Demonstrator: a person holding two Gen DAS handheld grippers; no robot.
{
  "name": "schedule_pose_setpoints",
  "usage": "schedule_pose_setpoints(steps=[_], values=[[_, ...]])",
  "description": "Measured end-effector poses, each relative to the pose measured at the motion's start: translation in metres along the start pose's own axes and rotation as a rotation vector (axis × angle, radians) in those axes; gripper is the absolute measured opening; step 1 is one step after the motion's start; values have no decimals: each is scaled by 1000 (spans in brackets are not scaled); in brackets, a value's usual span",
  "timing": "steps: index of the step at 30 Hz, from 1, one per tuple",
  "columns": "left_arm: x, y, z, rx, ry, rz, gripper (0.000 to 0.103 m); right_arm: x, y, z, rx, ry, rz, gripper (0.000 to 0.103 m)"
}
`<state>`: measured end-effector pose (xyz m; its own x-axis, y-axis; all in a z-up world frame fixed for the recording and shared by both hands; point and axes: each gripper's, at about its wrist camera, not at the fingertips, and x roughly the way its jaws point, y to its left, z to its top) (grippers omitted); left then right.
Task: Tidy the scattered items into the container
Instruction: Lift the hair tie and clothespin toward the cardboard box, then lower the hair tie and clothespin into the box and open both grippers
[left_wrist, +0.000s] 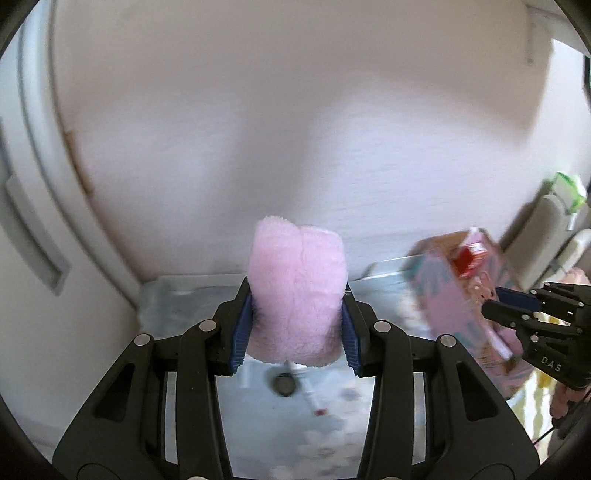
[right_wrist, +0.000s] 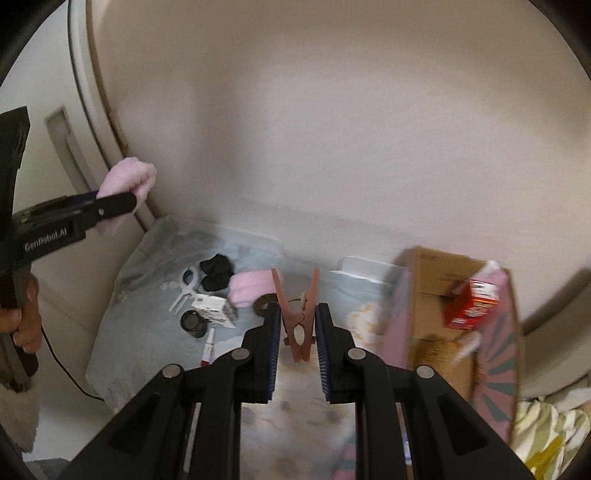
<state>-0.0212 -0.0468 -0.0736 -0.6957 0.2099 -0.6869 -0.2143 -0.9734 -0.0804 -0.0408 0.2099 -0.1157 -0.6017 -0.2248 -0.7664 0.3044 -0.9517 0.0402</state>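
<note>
My left gripper (left_wrist: 293, 328) is shut on a fluffy pink cloth (left_wrist: 295, 291), held up above the bed; the same cloth (right_wrist: 127, 182) shows at the left of the right wrist view. Between the blue pads of my right gripper (right_wrist: 298, 332) sits a brown clothes peg (right_wrist: 298, 314), gripped and standing upright with its prongs up. The container, a pink cardboard box (right_wrist: 454, 321), stands open at the right with a red carton (right_wrist: 471, 304) inside. The box (left_wrist: 458, 295) lies right of the left gripper, and the right gripper (left_wrist: 495, 306) hangs in front of it.
On the pale blue sheet (right_wrist: 140, 332) lie a black sock (right_wrist: 216, 271), a folded pink cloth (right_wrist: 251, 286), a white clip (right_wrist: 186, 284), a small patterned box (right_wrist: 216, 308), a round dark compact (right_wrist: 194, 321) and a lip tube (right_wrist: 208, 347). A white wall rises behind.
</note>
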Motion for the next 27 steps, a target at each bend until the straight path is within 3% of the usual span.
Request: schedule_pose_setpoints(steps=[6,14,18,22,27], values=[[5,-77,12,77,-2,-106,39,-41,-45,-15,51,-25,-67,17],[42,-180,12,155,80,-285,39,-62,-117,-58,165,-2,-123,17],[85,-226,-1,181,145,-315,39,-55,-136,-74,159,51,-158,17],[137,-267,-18,214,213,-291,39,-36,-148,-88,165,99,-128,17],[167,-293,-26,229,269,-286,39,-5,-160,-106,174,170,-89,17]])
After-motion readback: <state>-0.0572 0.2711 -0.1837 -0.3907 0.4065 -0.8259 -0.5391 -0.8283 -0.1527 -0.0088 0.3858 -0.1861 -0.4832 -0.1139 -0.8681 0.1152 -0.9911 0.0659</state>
